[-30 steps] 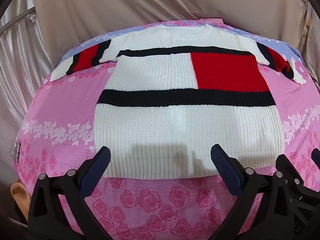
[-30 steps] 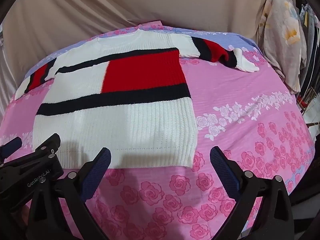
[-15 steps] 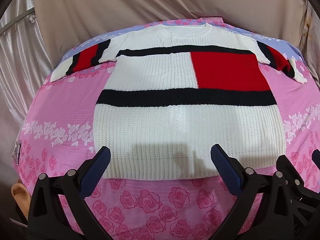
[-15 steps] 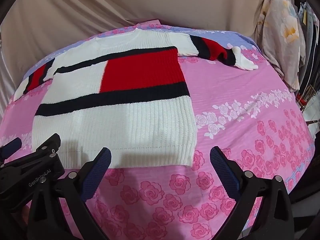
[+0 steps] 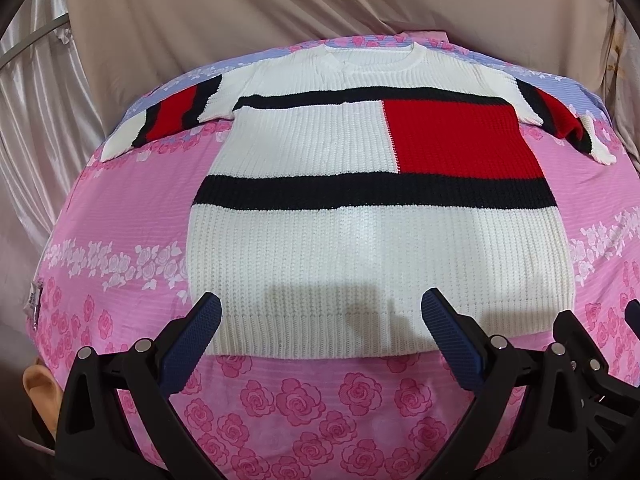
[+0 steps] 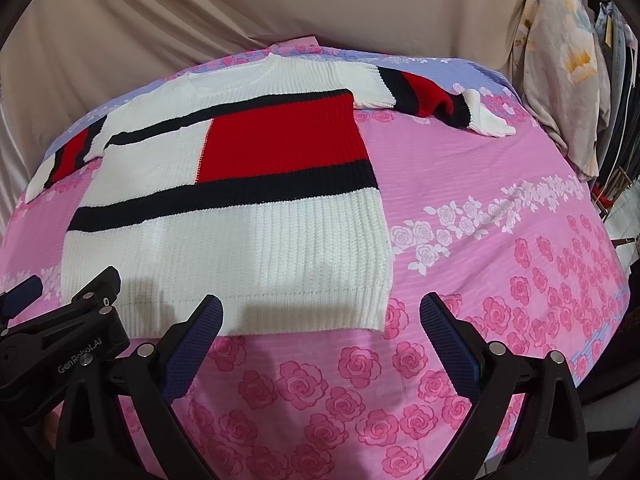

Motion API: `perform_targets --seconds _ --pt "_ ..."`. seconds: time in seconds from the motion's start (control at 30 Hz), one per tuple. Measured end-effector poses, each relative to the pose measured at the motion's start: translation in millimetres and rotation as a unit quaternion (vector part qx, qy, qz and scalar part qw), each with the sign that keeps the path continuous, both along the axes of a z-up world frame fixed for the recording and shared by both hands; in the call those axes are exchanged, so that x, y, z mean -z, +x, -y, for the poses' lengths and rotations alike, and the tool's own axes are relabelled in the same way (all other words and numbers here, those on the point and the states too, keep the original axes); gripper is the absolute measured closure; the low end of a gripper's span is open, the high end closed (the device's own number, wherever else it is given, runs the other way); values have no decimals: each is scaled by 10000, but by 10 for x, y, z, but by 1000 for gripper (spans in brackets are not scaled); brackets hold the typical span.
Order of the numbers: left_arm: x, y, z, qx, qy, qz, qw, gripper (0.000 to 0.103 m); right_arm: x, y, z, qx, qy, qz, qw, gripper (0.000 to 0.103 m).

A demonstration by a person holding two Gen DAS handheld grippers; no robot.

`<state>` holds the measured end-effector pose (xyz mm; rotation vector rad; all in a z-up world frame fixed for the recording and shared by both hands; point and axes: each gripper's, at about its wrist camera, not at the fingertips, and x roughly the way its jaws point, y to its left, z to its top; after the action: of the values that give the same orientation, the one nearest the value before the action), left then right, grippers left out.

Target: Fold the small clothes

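Now, both claws over the near hem of the sweater, holding nothing.

Sweater lies flat, face up on the pink rose sheet, sleeves spread, collar at the far end. My left gripper spans the hem's left part, fingers wide apart. My right gripper sits at the hem's right corner, fingers equally spread, one over knit, one over sheet. Beige curtain hangs beyond the collar.
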<state>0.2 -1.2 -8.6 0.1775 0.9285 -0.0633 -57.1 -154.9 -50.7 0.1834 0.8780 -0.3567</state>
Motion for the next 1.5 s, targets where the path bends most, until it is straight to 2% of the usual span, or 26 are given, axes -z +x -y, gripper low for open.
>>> perform_targets --seconds 1.5 --pt "25 -12 -25 0 47 -3 10000 6 45 15 -43 40 44 -103 9999 6"
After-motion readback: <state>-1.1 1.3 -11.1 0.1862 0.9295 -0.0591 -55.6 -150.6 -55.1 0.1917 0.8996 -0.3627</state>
